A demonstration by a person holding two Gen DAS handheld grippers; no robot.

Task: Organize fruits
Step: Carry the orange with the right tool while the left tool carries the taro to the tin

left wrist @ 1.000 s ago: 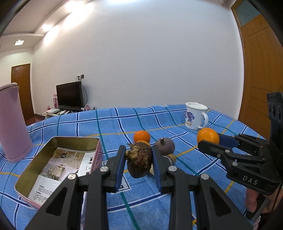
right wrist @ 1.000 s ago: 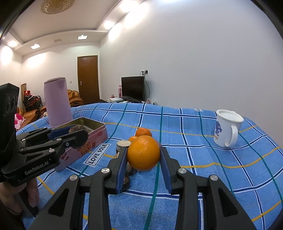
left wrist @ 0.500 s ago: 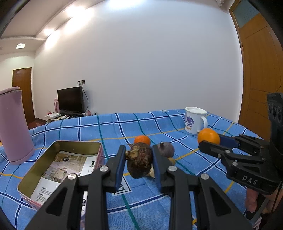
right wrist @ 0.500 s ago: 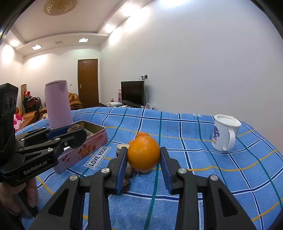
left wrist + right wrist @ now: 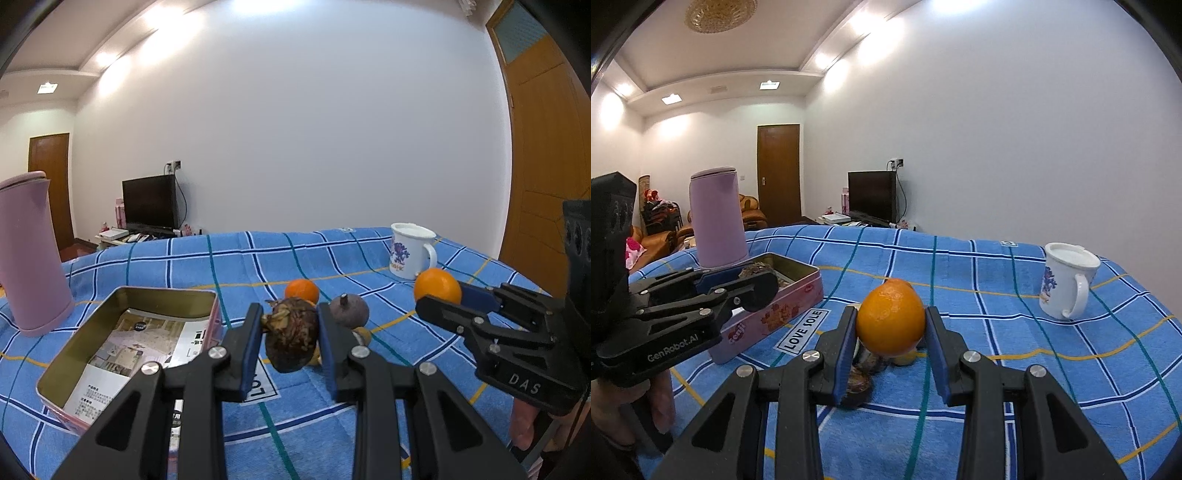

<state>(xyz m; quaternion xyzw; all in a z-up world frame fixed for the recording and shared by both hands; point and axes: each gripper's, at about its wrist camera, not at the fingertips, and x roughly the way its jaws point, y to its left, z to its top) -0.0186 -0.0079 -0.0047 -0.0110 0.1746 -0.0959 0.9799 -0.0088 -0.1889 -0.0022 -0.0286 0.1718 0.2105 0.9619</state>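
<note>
Grippers first: left gripper (image 5: 290,338) was clamped on a brown wrinkled fruit (image 5: 291,334), held above the cloth just right of the open tin (image 5: 92,354). Right gripper (image 5: 890,334) was clamped on an orange (image 5: 891,322), pads at its widest part, also lifted off the cloth.

Handling (my read): brown fruit looked dry, shrivelled, prob light and brittle w/ an uneven skin, so grip across the body, not the stem end. Orange looked firm, round, smooth-ish; could roll out if pinched off-centre, so equator grip was right. Neither needs much force.

Further out on the blue checked cloth (image 5: 369,251): dark purple fruit (image 5: 349,310) w/ stem up, a second orange (image 5: 302,291) behind it, small yellowish bits near them (too hidden to ID). Beyond: pink tumbler (image 5: 29,251) far left, white mug (image 5: 410,254) far right, TV (image 5: 149,201) at the back wall.

View diffs:
- Left wrist cam showed tin's inside: only printed paper, no fruit in it. Also showed purple fruit clearly.
- Right wrist cam showed tin's pink floral side wall and a "LOVE SOLE" label (image 5: 802,329) on the cloth; loose fruits mostly hidden behind the held orange. Tin's inside was barely visible there.
- Each cam caught the other gripper side-on.
</note>
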